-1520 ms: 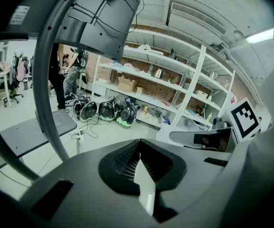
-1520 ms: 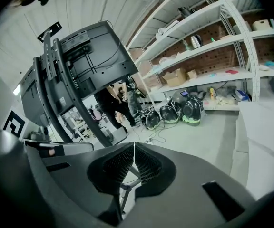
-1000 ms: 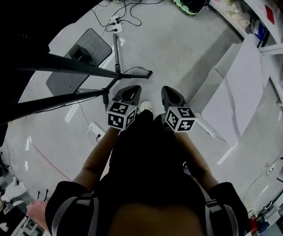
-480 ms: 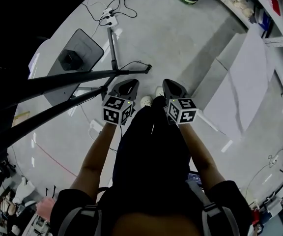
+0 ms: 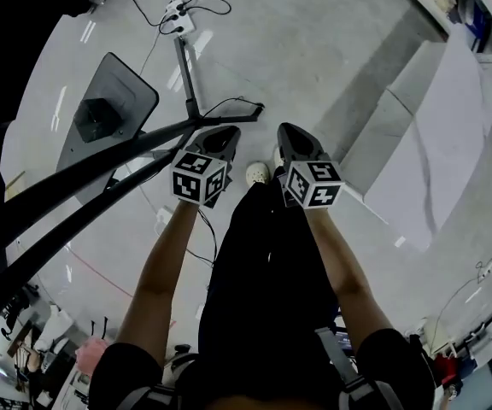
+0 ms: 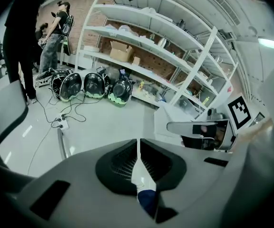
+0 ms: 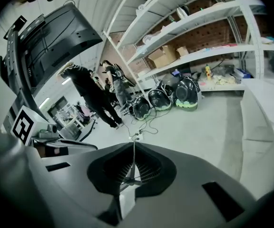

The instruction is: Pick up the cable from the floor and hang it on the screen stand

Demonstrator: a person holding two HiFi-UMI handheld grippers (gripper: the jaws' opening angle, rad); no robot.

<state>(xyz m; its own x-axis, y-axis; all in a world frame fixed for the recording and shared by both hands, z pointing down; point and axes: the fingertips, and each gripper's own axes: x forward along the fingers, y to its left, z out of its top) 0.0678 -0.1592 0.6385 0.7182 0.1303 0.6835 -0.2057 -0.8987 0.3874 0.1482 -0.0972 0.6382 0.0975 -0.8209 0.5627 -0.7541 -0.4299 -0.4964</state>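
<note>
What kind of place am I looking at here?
Likely a workshop or lab storeroom: tall white shelves with cardboard boxes against a brick wall, and a power strip with loose cables on the bare floor.

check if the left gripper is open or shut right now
Shut. In the left gripper view, the left gripper has its two jaws pressed together along a thin line, with nothing between them.

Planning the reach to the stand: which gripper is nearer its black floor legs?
The left gripper: in the head view its tip sits right beside the stand's legs, while the right gripper is farther off to the side.
</note>
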